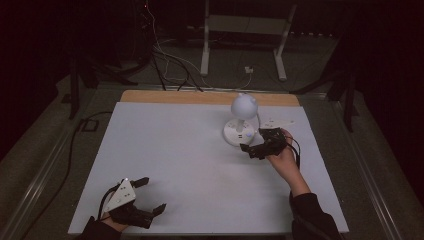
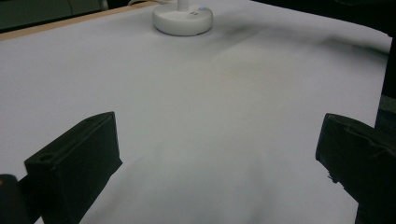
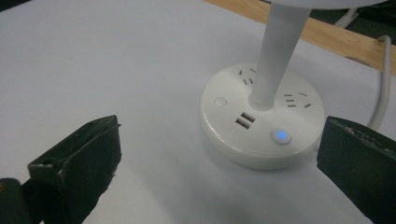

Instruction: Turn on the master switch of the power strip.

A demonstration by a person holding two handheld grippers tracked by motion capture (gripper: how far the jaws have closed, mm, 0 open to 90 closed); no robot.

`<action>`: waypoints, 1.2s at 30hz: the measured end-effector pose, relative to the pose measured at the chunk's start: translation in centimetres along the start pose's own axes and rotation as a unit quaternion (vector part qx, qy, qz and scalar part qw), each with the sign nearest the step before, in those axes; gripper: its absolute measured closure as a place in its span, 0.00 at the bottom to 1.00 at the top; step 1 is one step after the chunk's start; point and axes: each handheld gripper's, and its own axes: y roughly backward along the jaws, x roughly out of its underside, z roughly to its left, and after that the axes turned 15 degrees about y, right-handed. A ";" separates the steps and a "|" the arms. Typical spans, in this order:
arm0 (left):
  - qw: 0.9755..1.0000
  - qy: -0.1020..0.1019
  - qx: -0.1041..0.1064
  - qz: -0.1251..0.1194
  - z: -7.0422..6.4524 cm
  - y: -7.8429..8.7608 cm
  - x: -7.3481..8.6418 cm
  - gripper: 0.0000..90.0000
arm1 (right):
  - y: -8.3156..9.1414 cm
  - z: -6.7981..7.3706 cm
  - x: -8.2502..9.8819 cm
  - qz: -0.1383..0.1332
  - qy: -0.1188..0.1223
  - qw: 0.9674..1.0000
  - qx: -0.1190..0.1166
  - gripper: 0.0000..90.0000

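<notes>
A white desk lamp with a globe head stands on a round white base at the table's far right of centre. In the right gripper view the base shows sockets, two USB ports and a small button lit blue. My right gripper hovers just in front of the base, jaws wide apart with nothing between them. My left gripper rests near the front left corner, open and empty, pointing across the table toward the lamp base.
A white sheet covers the table, with a wooden strip along the far edge. The lamp's white cable runs off behind the base. Beyond the table, cables and a white stand are on the floor.
</notes>
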 end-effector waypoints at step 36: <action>1.000 -0.003 0.005 -0.002 -0.1 0.2 -0.1 0.00 | 6.6 5.9 9.1 0.010 0.008 1.000 0.023 0.00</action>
